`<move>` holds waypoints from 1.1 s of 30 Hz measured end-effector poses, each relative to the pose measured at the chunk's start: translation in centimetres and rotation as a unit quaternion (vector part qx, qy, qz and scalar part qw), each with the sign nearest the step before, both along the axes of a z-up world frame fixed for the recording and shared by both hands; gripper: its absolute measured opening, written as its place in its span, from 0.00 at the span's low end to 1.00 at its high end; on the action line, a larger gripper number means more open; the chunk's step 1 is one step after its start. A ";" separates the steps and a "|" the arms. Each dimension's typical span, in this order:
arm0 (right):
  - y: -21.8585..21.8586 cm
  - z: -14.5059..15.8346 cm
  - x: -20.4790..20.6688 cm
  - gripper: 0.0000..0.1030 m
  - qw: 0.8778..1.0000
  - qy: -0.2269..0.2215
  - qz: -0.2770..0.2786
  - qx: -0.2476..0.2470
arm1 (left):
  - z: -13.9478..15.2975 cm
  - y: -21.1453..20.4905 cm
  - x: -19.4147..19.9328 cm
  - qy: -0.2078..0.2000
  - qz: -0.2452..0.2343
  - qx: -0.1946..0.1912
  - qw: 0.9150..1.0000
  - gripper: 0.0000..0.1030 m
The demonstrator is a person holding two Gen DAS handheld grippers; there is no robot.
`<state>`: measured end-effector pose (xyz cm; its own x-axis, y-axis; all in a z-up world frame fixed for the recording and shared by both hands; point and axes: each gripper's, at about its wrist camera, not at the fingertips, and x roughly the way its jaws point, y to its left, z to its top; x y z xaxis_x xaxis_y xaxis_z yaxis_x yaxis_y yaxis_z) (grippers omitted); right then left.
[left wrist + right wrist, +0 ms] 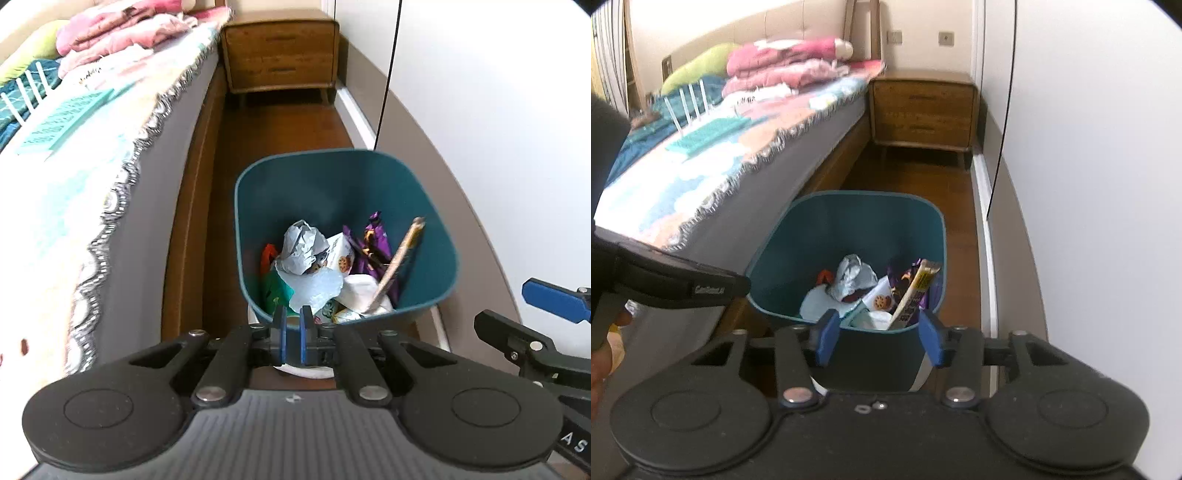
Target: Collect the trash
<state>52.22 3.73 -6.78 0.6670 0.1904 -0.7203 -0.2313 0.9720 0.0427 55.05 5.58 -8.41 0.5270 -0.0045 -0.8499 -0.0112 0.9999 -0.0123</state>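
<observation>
The teal bin (424,236) sits on the wood floor (280,125) between the bed (147,206) and the wall, already holding crumpled paper (303,247), wrappers and a long bar wrapper (916,291). Looks like the drop step is basically done. Left gripper (291,332) is pinched shut on nothing, right gripper (881,336) about half open and empty, both just above the bin's near rim. Next I'd guess go hunting for more trash

Teal bin (424,206): base hidden behind gripper bodies. Lower trash buried under crumpled paper (303,245). Wrapper (916,291) print blurred. Right gripper (554,299): cut off at frame edge.
</observation>
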 end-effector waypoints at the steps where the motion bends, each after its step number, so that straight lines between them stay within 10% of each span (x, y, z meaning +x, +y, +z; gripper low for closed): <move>1: -0.1 0.7 -0.7 0.54 1.000 -0.002 -0.002 0.007 | 0.7 0.1 -0.7 -0.005 0.000 -0.003 1.000 0.06; 4: -0.2 2.7 -2.6 0.55 1.000 -0.012 -0.004 0.020 | 2.7 0.6 -3.3 -0.022 0.001 -0.010 1.000 0.17; 8: 0.0 4.8 -5.3 0.59 0.999 -0.028 0.000 0.024 | 5.2 1.5 -6.9 -0.059 -0.005 -0.022 0.998 0.71; 33: -0.1 13.6 -22.5 1.00 0.986 -0.141 0.062 0.063 | 14.5 3.9 -26.4 -0.172 -0.009 -0.048 0.984 0.80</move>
